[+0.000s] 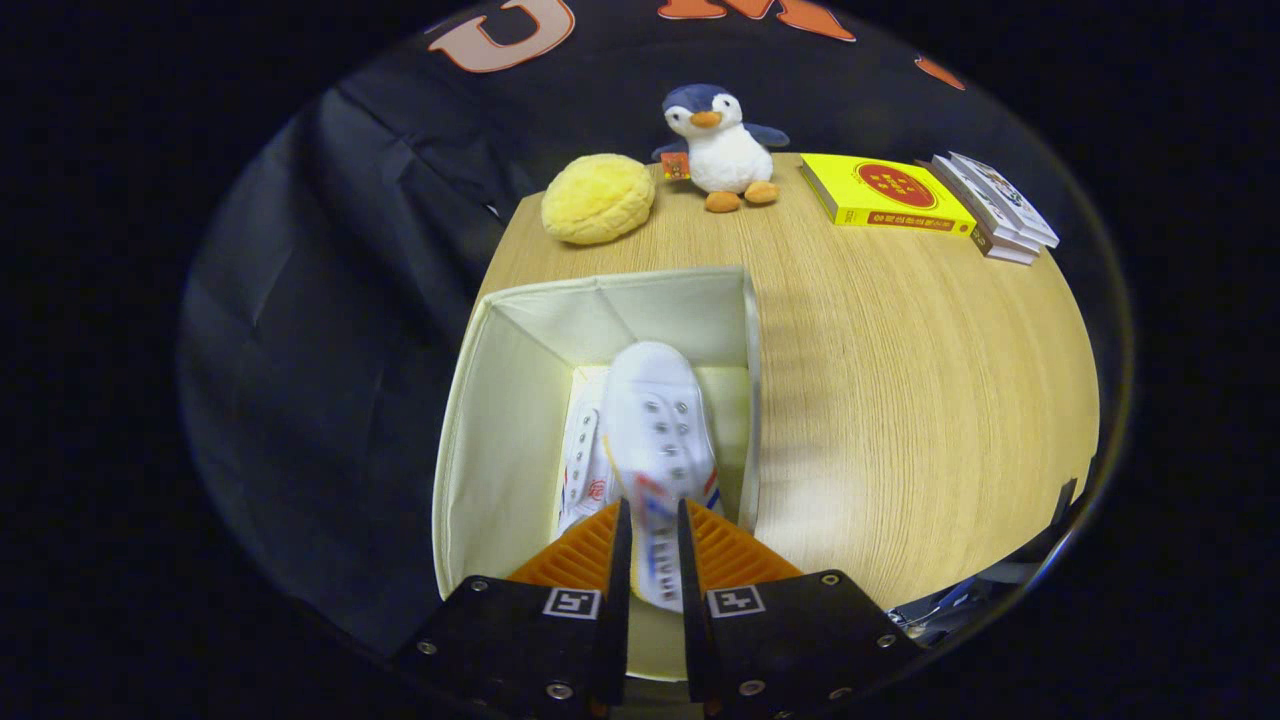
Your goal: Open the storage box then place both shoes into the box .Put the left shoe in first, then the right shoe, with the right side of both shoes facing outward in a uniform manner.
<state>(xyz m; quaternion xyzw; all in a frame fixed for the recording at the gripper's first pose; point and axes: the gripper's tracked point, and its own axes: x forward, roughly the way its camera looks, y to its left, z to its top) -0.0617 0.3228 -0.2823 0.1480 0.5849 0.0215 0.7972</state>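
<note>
An open cream fabric storage box (500,430) stands on the wooden table, directly ahead of my fingers. One white canvas shoe (583,455) lies on its side on the box floor, left of centre. My gripper (650,520) is shut on the tongue of a second white shoe (655,420) with red and blue stripes. That shoe hangs toe-forward over the box opening, just right of the first shoe and close to the box's right wall. Its heel end is hidden behind my fingers.
Along the table's far edge sit a yellow bun-shaped cushion (597,198), a plush penguin (722,148), a yellow book (885,192) and a small stack of books (998,208). Bare wooden table (900,400) stretches to the right of the box.
</note>
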